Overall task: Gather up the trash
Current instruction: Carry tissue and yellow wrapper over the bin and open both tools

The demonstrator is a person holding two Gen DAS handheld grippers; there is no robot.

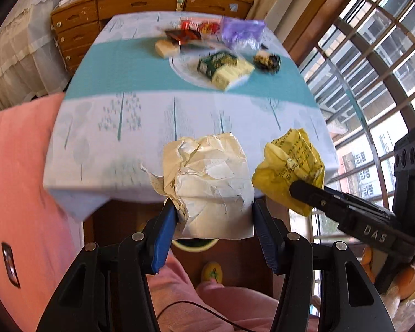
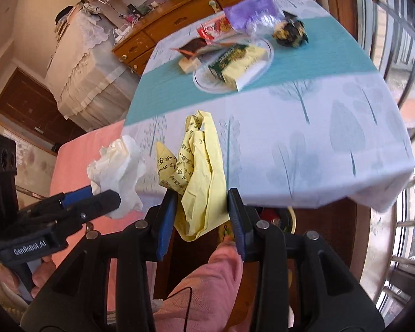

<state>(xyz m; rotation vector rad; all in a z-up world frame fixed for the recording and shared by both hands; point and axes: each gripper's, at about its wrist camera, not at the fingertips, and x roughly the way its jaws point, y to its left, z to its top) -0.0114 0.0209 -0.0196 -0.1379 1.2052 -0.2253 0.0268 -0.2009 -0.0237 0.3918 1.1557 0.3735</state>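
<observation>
Your left gripper's [image 1: 213,215] blue pads pinch a crumpled white paper wad [image 1: 210,177], jaws about half apart; your right gripper [image 2: 202,215] clamps a crumpled yellow printed paper [image 2: 199,171] more narrowly. Both hang off the table's [image 1: 119,138] near edge, probably so you can drop them in the bin [image 1: 193,244] glimpsed below. More wrappers [image 1: 191,31] wait by the far edge.

Both tongs tilt steeply downward, side by side: left tongs [image 1: 214,215] clamped, right tongs [image 2: 202,213] clamped, jaws partly apart.
</observation>
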